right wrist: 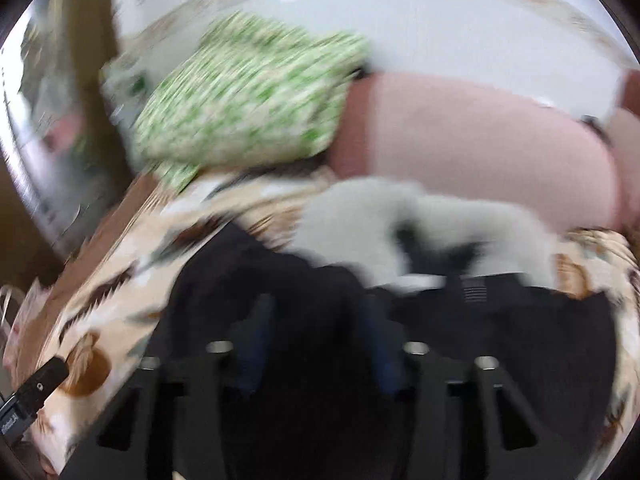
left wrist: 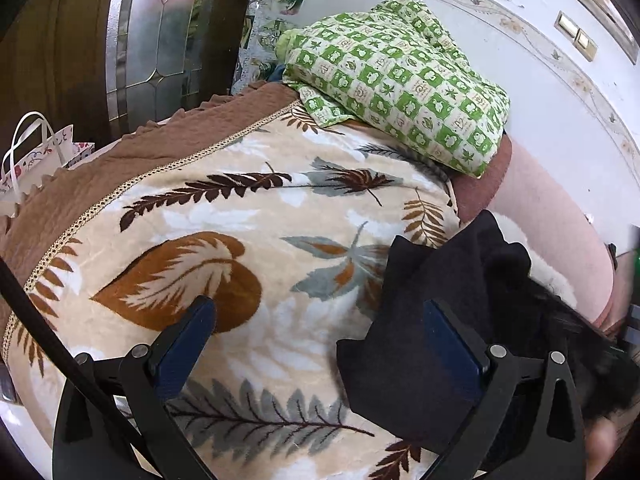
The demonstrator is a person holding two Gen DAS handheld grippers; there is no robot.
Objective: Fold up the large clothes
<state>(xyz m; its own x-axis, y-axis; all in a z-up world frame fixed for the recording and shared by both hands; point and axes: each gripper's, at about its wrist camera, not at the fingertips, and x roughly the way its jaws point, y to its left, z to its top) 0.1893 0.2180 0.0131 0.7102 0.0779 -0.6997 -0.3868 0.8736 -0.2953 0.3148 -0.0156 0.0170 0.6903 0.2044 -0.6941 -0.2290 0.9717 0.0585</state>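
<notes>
A large black garment (left wrist: 432, 320) with a white fleecy lining lies on the leaf-patterned blanket (left wrist: 240, 248) of a bed. My left gripper (left wrist: 320, 316) is open above the blanket, empty, with its right finger (left wrist: 452, 336) over the garment's left edge. In the blurred right wrist view the black garment (right wrist: 500, 340) fills the lower frame, with its white fleece (right wrist: 440, 220) beyond. My right gripper (right wrist: 316, 328) hovers over the black cloth with its fingers apart; nothing shows between them.
A green-and-white checked pillow (left wrist: 400, 80) lies at the head of the bed, also in the right wrist view (right wrist: 248, 100). A pink bedspread (left wrist: 552, 216) runs along the white wall. A brown quilt edge (left wrist: 120, 160) and a paper bag (left wrist: 36, 160) are at the left.
</notes>
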